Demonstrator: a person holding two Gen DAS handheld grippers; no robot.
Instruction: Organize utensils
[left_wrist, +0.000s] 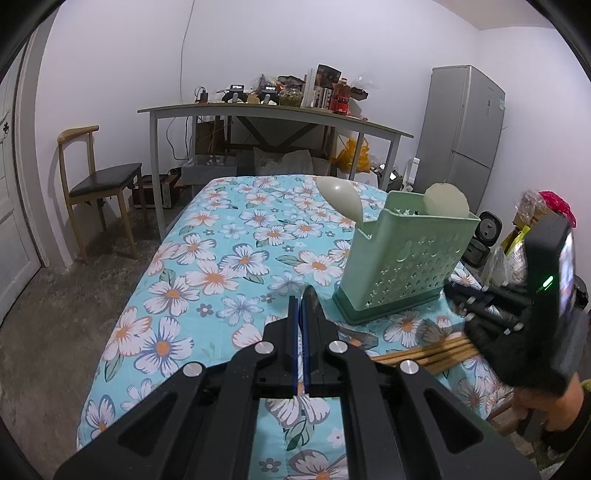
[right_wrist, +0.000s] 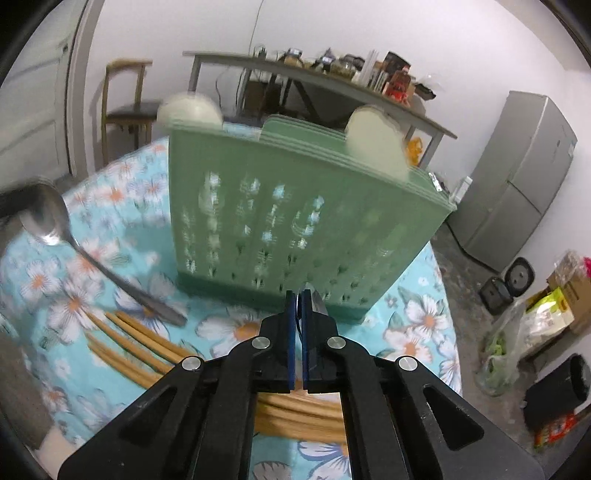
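Observation:
A green perforated utensil basket (left_wrist: 402, 266) (right_wrist: 295, 206) stands upright on the floral tablecloth (left_wrist: 221, 258). Two pale plastic spoons (left_wrist: 341, 195) (right_wrist: 376, 147) stick out of its top. My left gripper (left_wrist: 298, 299) is shut on the bowl of a metal spoon (right_wrist: 44, 218), seen edge-on at its tips (left_wrist: 312, 297); the handle slopes down to the cloth. Several wooden chopsticks (left_wrist: 424, 350) (right_wrist: 129, 343) lie in front of the basket. Above them my right gripper (right_wrist: 298, 293) is shut, facing the basket's wide side. I see nothing between its pads; a grey sliver beside one tip is unclear.
Behind the table is a cluttered grey desk (left_wrist: 258, 110), with a wooden chair (left_wrist: 96, 177) to the left and a fridge (left_wrist: 461, 140) to the right. A rice cooker (right_wrist: 517, 277) and bags (right_wrist: 546, 314) sit on the floor at right. A hand (left_wrist: 535, 402) is at the table's right edge.

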